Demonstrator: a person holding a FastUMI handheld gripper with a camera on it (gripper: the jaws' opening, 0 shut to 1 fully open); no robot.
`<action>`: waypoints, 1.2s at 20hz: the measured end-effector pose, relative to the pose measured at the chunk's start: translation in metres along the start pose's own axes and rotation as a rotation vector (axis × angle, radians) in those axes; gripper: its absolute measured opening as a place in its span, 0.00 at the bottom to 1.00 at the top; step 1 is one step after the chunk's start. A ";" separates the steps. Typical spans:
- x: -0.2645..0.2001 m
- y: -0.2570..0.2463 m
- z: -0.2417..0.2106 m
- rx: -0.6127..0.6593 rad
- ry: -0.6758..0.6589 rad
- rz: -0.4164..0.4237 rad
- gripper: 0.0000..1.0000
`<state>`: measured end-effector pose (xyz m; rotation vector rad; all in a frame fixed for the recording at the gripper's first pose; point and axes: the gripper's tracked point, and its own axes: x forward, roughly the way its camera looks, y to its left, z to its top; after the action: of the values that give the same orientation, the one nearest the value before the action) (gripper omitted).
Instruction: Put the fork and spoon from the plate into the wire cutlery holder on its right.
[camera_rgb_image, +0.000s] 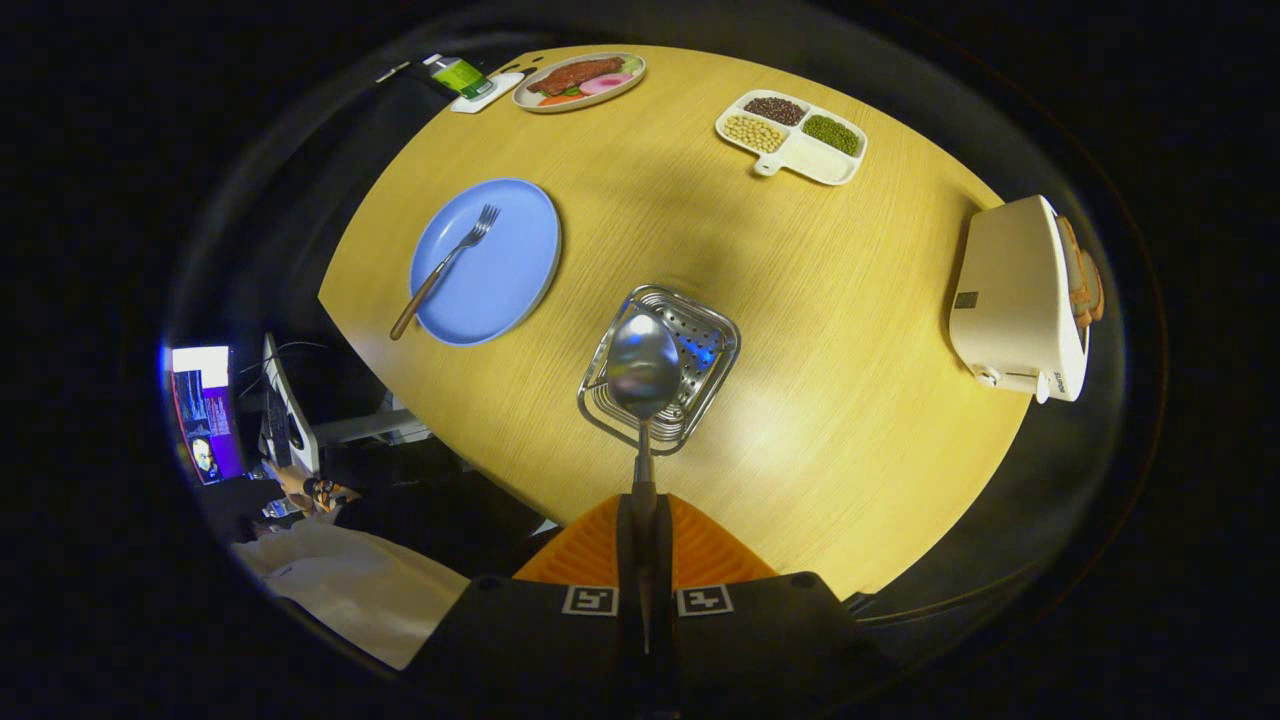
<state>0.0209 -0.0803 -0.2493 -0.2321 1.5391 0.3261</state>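
Observation:
My gripper (643, 515) is shut on the handle of a metal spoon (643, 368), both fingers pressed together on it. The spoon's bowl points forward and hangs over the square wire cutlery holder (700, 345), which stands on the wooden table straight ahead of the fingers. To the left of the holder lies a round blue plate (500, 275). A fork (445, 265) with a wooden handle rests on that plate, tines toward the far side and handle sticking out over the plate's near rim.
A white toaster (1015, 300) with bread stands at the table's right edge. Beyond the holder sits a white divided dish (795, 135) of beans, and a plate of food (580, 80) lies at the far side. A monitor glows off the table's left.

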 end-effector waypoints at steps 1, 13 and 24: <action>0.003 -0.004 0.003 0.000 0.023 -0.004 0.07; 0.007 0.002 0.030 -0.014 -0.014 0.009 0.56; -0.046 0.044 0.041 0.107 -0.468 -0.008 1.00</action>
<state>0.0437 -0.0274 -0.1994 -0.0692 1.0884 0.2681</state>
